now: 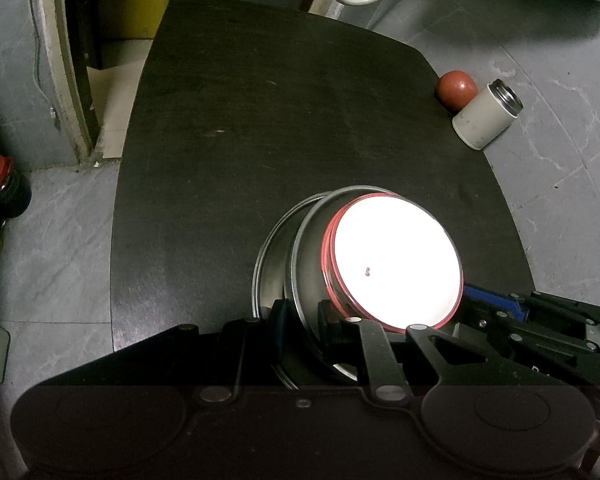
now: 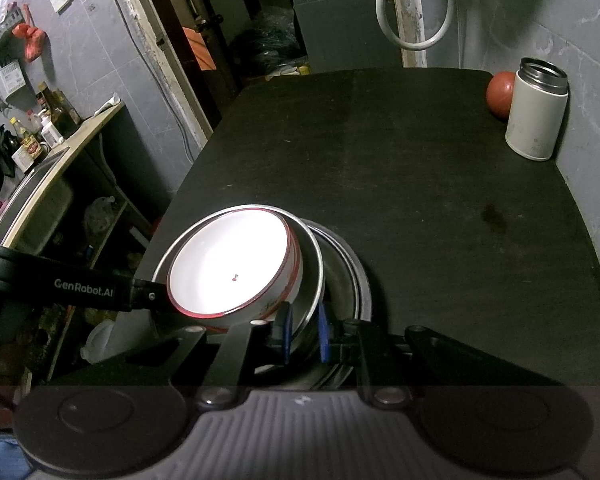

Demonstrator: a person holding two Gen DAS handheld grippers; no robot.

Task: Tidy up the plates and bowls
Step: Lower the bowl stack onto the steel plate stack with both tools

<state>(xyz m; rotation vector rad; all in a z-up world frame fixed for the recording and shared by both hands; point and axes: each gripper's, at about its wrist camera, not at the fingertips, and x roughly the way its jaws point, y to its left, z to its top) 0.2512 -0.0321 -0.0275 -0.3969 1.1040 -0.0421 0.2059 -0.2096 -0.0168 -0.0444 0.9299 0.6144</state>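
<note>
Left wrist view first: left claw (image 1: 305,322) is pinching the rim of a steel bowl (image 1: 306,256), which is tilted and sits in a steel plate (image 1: 266,254) on the dark surface (image 1: 260,120). A white bowl (image 1: 396,260) with a red rim is nested inside. Right claw (image 1: 500,308) pokes in from the right.

Right wrist view: right claw (image 2: 303,330) is clamped on the steel bowl's (image 2: 314,276) near rim, white bowl (image 2: 230,268) inside it. Left claw (image 2: 144,294) comes in from the left. A flask (image 2: 536,112) and a red ball (image 2: 500,94) stand in the far right corner.
</note>
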